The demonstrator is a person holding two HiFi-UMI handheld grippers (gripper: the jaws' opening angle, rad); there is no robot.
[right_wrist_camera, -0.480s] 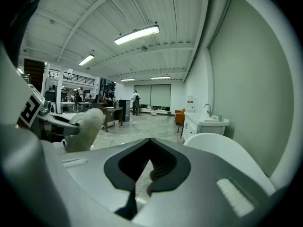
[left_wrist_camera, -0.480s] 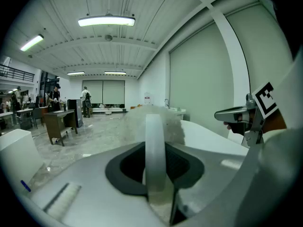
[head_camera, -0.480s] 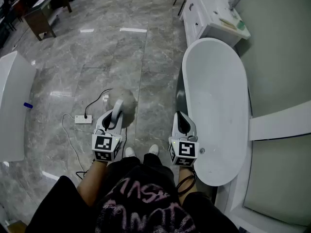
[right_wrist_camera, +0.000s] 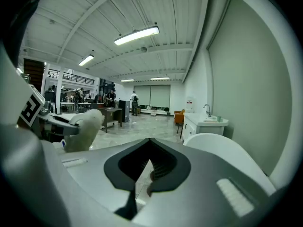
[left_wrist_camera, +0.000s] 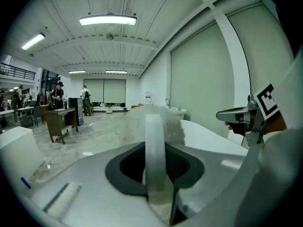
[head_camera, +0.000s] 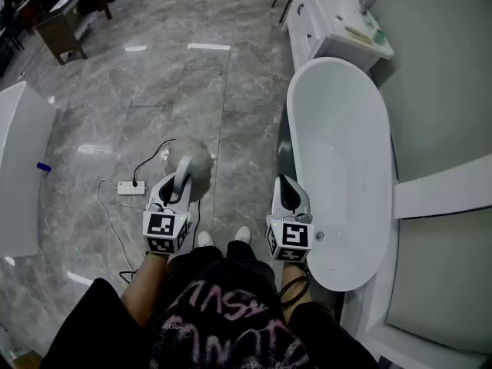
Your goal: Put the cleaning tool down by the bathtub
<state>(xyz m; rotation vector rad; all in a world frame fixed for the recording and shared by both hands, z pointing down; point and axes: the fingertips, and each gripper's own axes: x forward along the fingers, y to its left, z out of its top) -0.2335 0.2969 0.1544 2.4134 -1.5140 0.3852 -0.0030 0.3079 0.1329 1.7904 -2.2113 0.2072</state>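
Note:
The cleaning tool has a white handle [head_camera: 183,178] and a fluffy grey-white head [head_camera: 197,158]. My left gripper [head_camera: 177,193] is shut on the handle and holds the tool over the marble floor, left of the bathtub [head_camera: 338,152]. In the left gripper view the handle [left_wrist_camera: 154,145] runs up between the jaws, and the fluffy head [left_wrist_camera: 142,119] hides part of the tub behind it. My right gripper [head_camera: 284,184] hangs at the tub's near left rim, shut with nothing in it. The right gripper view shows the white tub [right_wrist_camera: 227,152] to the right and the fluffy head [right_wrist_camera: 86,126] to the left.
A white power strip [head_camera: 131,188] with a black cable lies on the floor left of the tool. A white vanity with a basin [head_camera: 338,21] stands beyond the tub. A white fixture [head_camera: 19,167] fills the left edge. My shoes [head_camera: 204,240] stand below the grippers.
The left gripper and the tool have drifted slightly up and to the left. The right gripper has stayed in place.

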